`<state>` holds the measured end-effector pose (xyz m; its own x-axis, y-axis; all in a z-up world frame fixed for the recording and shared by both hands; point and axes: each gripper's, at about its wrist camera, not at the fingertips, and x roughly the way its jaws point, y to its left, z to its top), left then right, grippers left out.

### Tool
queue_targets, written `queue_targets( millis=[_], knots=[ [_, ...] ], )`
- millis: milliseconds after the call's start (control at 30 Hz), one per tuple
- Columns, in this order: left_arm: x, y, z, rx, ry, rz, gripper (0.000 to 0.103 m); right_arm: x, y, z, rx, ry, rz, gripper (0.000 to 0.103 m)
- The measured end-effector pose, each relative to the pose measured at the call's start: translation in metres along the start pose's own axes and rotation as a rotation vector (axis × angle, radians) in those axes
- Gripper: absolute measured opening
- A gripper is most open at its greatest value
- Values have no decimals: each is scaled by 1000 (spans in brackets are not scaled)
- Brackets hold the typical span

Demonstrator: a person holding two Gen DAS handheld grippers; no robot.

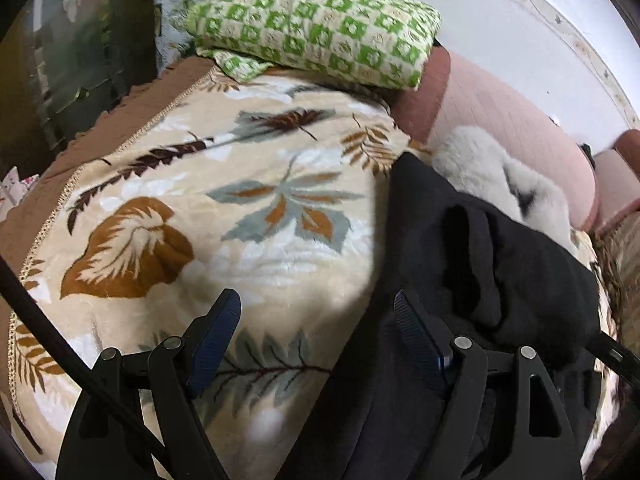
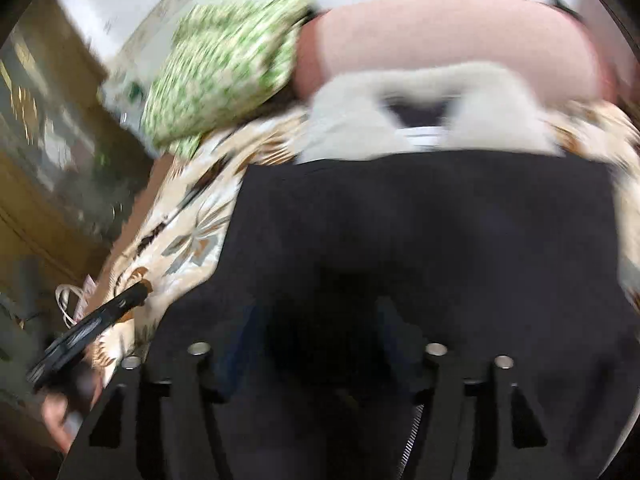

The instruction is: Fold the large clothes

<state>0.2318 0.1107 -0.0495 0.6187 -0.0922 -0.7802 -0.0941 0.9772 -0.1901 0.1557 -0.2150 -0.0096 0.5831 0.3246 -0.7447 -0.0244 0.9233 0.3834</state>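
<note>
Though the black garment (image 1: 480, 248) lies on the bed, it is still bunched and creased, so folding seems barely begun — flattening and every fold appear left to do.

- Far left: dark cabinet (image 1: 80, 52), beside the bed.
- Bed: leaf-print blanket (image 1: 224, 208) spread over it; a green-checked folded cloth (image 1: 316, 24) at the far end, against a pink headboard (image 1: 512, 120).
- Left tongs (image 1: 318, 308): spread wide, gripping nothing. The left finger (image 1: 214, 340) hangs over bare blanket, the right over the garment's near-left edge.
- Black garment: right half of the bed, with white fur trim (image 1: 496, 176) at its far end.
- Right tongs (image 2: 320, 320): low over the garment's middle; 2 finger bases show, but the tips are lost in dark blur — I cannot tell whether they grip cloth.
</note>
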Motion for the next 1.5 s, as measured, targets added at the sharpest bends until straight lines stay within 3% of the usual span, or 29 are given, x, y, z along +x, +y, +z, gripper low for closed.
queue_targets(
  millis=[133,233,367,433,500,533,633,900,1033,1233,1300,1367,1400,1500],
  knots=[
    [13,14,-9,0,65,6,78,-73,-82,-47,110,-51,-114,78],
    [29,24,-23,-8,156,-52,78,-116,-156,-93,288,-83,-178,78],
    [36,31,-47,-48,239,-184,78,-131,-215,-137,493,-103,-103,79],
    [29,33,-59,-75,271,-315,78,-122,-229,-152,561,-89,-10,79],
    [23,33,-78,-118,342,-535,78,-109,-234,-160,617,-70,112,79],
    [18,31,-89,-122,360,-596,77,-101,-231,-163,630,-62,160,80],
    [3,24,-113,-69,334,-568,77,-96,-214,-161,566,-62,158,80],
    [-2,32,-132,-172,341,-693,77,-87,-193,-186,514,52,288,80],
    [4,33,-131,-193,340,-673,80,-93,-179,-199,469,44,289,80],
    [-2,15,-136,-108,287,-604,86,-77,-170,-198,476,0,249,79],
    [-7,16,-141,-127,253,-586,86,-79,-173,-200,526,-29,312,73],
    [-12,18,-144,-134,256,-623,86,-79,-177,-202,614,-50,451,53],
    [-14,22,-145,-148,266,-680,86,-81,-178,-202,622,-67,500,50],
    [-16,41,-140,-230,277,-828,86,-89,-179,-201,597,-82,514,49]
  ],
)
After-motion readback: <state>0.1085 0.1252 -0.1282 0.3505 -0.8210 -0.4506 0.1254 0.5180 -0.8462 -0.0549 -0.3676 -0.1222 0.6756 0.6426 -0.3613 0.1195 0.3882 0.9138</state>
